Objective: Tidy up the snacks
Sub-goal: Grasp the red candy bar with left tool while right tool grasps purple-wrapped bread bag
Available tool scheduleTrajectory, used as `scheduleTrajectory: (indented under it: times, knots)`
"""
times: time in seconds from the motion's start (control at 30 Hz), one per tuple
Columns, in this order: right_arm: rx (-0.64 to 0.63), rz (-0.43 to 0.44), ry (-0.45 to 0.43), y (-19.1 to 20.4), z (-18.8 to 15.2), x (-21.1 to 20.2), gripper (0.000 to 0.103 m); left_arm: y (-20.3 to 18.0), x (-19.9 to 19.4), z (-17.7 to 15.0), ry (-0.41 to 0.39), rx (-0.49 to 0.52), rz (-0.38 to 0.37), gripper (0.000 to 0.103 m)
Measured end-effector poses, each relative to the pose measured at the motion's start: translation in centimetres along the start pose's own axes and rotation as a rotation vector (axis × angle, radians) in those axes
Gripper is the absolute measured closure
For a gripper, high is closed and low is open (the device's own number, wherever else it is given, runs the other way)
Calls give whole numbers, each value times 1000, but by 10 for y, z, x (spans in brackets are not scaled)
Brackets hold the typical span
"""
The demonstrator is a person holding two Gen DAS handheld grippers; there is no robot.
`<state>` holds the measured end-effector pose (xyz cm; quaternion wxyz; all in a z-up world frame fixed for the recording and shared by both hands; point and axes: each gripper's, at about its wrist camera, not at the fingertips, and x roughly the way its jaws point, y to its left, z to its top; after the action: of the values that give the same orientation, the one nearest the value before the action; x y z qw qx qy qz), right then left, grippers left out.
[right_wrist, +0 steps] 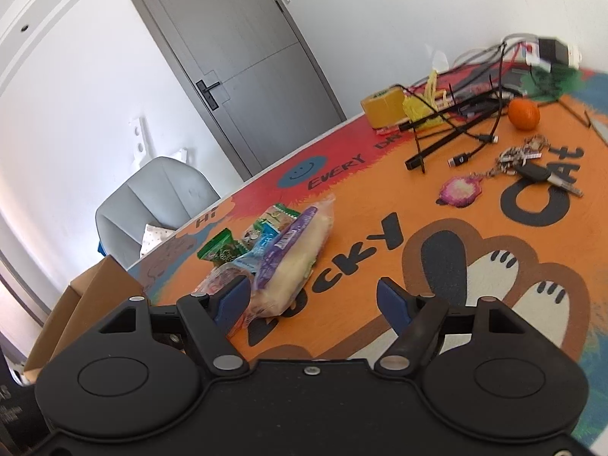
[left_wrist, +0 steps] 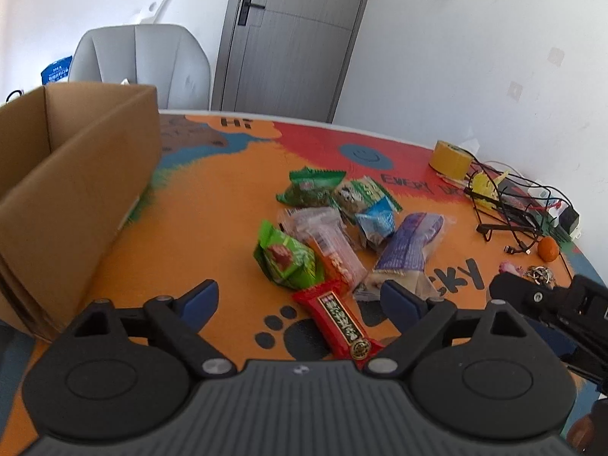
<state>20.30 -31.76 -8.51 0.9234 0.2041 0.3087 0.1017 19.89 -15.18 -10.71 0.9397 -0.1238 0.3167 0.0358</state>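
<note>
We see our left gripper (left_wrist: 300, 298) fingers wide apart over the red bar (left_wrist: 338, 321), right gripper (right_wrist: 313, 300) fingers parted, empty, beside the snack pile (right_wrist: 266, 250) on the bench (right_wrist: 456, 197), cardboard box (left_wrist: 76, 174) at left.

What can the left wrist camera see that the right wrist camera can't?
Only the left wrist view shows the red snack bar lying between the open left gripper, and the green packet beside it. Only the right wrist view shows the keys and pink keychain. Both show the cardboard box, purple-wrapped snack, orange and yellow tape roll.
</note>
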Motion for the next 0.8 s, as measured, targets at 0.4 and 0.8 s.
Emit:
scheduleTrajectory:
  times: [0.4, 0.8]
  knots:
    - [7, 46, 55, 2, 8, 42, 32, -12, 15, -10, 4, -17, 67, 43]
    - [-12, 54, 93, 24, 7, 72, 33, 1, 12, -10, 3, -18, 72, 83]
